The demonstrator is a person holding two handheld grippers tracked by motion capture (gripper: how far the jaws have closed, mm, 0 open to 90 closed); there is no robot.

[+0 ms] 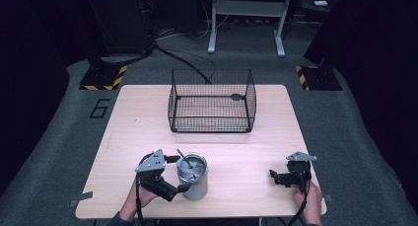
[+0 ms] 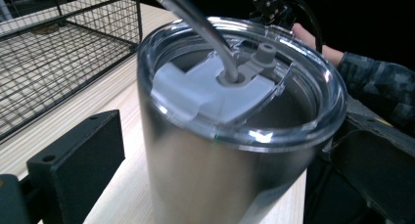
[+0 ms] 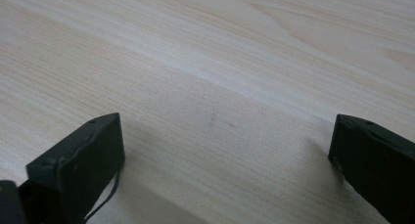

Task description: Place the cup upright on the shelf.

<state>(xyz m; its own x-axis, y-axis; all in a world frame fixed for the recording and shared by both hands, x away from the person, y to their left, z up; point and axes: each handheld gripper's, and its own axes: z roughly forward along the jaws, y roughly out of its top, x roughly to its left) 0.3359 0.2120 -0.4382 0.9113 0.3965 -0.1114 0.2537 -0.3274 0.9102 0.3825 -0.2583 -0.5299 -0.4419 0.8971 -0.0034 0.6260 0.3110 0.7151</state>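
While our left gripper (image 1: 170, 179) sits at the near left of the table (image 1: 246, 159), its jaws stand spread to either side of the steel tumbler (image 1: 192, 176), one by each flank; in the left gripper view the left jaw is clearly apart from the tumbler's wall (image 2: 195, 175), and the right jaw lies close beside it, though we cannot tell whether it touches. So we count this gripper as released around the cup, not clamped on it. The tumbler stands upright on the wood, near the front edge and left of the middle. It wears a clear lid (image 2: 274, 111) with a white slider, and a metal straw (image 2: 205, 23) rises through the lid, leaning toward the far left. Our right gripper (image 1: 281, 179) rests well apart at the near right of the table, held in the right hand (image 1: 310, 199); in the right gripper view its jaws gape wide over bare wood. Beyond the tumbler, at the far middle of the table, stands a black wire basket (image 1: 212, 101).
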